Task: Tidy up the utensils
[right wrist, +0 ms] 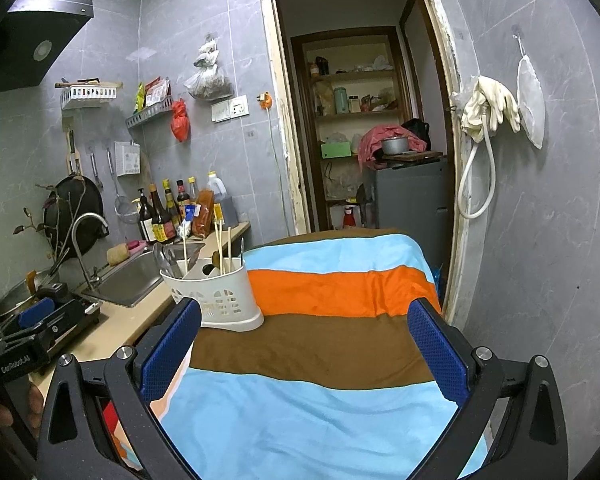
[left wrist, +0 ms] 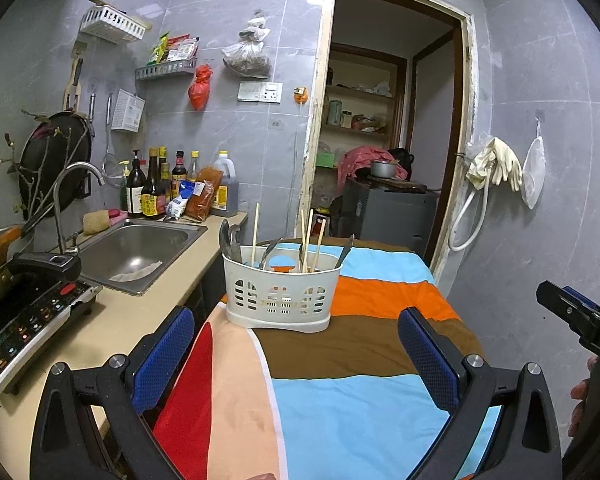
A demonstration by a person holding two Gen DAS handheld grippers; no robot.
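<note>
A white slotted utensil caddy [left wrist: 281, 294] stands on the striped cloth [left wrist: 340, 360] that covers the table. Several wooden chopsticks [left wrist: 307, 240] and metal spoons [left wrist: 229, 240] stick up out of it. My left gripper [left wrist: 296, 344] hangs open in front of the caddy, nothing between its blue pads. In the right wrist view the caddy [right wrist: 216, 294] sits at the cloth's [right wrist: 320, 360] left edge, just beyond the left pad. My right gripper [right wrist: 304, 340] is open and empty over the cloth. The left gripper's body [right wrist: 36, 328] shows at the far left of that view.
A counter on the left holds a steel sink [left wrist: 136, 252] with a tap, an induction cooker [left wrist: 28, 320], a pot and sauce bottles [left wrist: 156, 188]. Behind the table an open doorway [left wrist: 384, 120] leads to shelves. Rubber gloves [left wrist: 496, 162] and a hose hang on the right wall.
</note>
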